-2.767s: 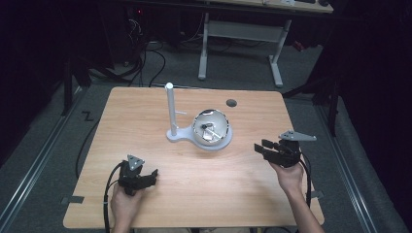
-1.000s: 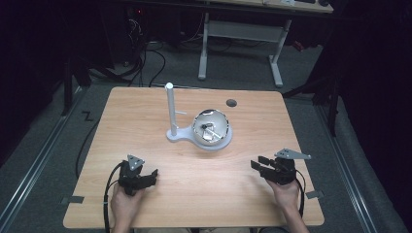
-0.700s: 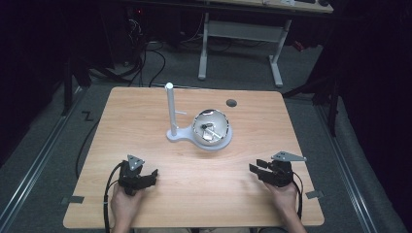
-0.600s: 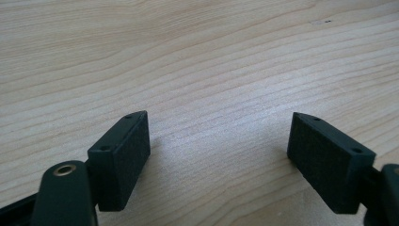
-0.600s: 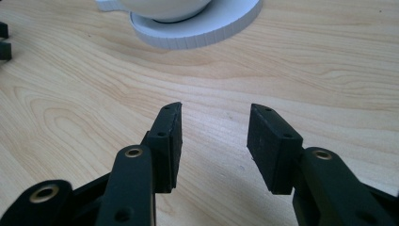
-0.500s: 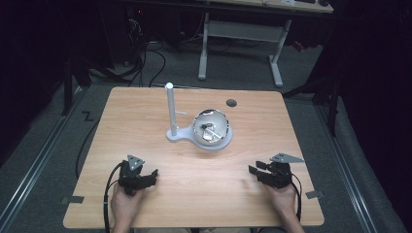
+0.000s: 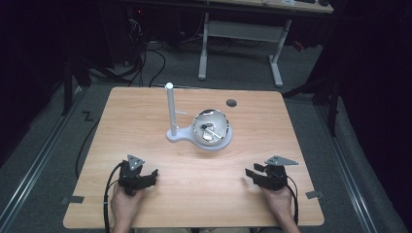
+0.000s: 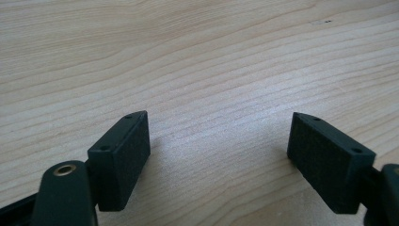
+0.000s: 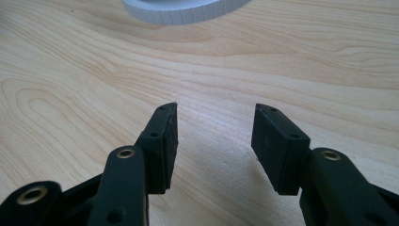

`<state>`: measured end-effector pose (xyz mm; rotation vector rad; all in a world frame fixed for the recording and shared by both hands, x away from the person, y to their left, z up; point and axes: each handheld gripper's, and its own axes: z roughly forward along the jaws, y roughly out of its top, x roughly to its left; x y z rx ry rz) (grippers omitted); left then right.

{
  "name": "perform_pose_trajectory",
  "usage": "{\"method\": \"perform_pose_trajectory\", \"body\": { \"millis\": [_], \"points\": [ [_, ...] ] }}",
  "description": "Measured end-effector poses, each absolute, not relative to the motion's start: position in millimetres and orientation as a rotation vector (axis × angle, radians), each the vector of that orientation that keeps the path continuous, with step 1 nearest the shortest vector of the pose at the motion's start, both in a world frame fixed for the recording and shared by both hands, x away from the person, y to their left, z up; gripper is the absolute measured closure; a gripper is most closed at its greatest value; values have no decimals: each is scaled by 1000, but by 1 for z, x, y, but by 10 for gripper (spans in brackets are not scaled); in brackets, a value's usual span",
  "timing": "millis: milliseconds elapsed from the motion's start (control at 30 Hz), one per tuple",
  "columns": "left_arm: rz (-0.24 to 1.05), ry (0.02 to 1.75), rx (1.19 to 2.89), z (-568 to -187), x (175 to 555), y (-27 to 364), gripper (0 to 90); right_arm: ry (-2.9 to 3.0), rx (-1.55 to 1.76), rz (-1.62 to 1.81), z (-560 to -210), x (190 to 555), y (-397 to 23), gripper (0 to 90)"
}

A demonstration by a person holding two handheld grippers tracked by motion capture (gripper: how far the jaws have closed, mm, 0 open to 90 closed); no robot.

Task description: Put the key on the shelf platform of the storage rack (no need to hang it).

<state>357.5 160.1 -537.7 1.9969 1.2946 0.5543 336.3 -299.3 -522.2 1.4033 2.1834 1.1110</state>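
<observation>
A white stand (image 7: 171, 111) with an upright post rises at the middle of the wooden table (image 7: 145, 107). Its round base holds a shiny metal bowl (image 7: 210, 127). My left gripper (image 7: 153, 174) rests low on the table near the front left; in its own view the left gripper (image 8: 219, 155) is open over bare wood. My right gripper (image 7: 248, 175) sits near the front right, pointing left. In its own view the right gripper (image 9: 214, 134) is open; its jaws have just been opening with nothing between them. The white base rim (image 9: 188, 12) lies ahead.
A small dark round hole (image 7: 231, 102) marks the table's far side. Beyond the table stand a white desk frame (image 7: 241, 30) and floor cables (image 7: 145, 63). The table's front edge runs just behind both hands.
My right gripper has come back toward the near edge and sunk lower to the table. The left gripper, stand and bowl have stayed put.
</observation>
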Motion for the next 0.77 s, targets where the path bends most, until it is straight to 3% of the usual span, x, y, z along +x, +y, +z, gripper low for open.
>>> {"method": "perform_pose_trajectory", "body": {
  "millis": [767],
  "points": [
    [553, 1294, 1996, -538, 357, 160, 219, 2204, 1286, 939, -531, 333, -282, 425]
  ]
}}
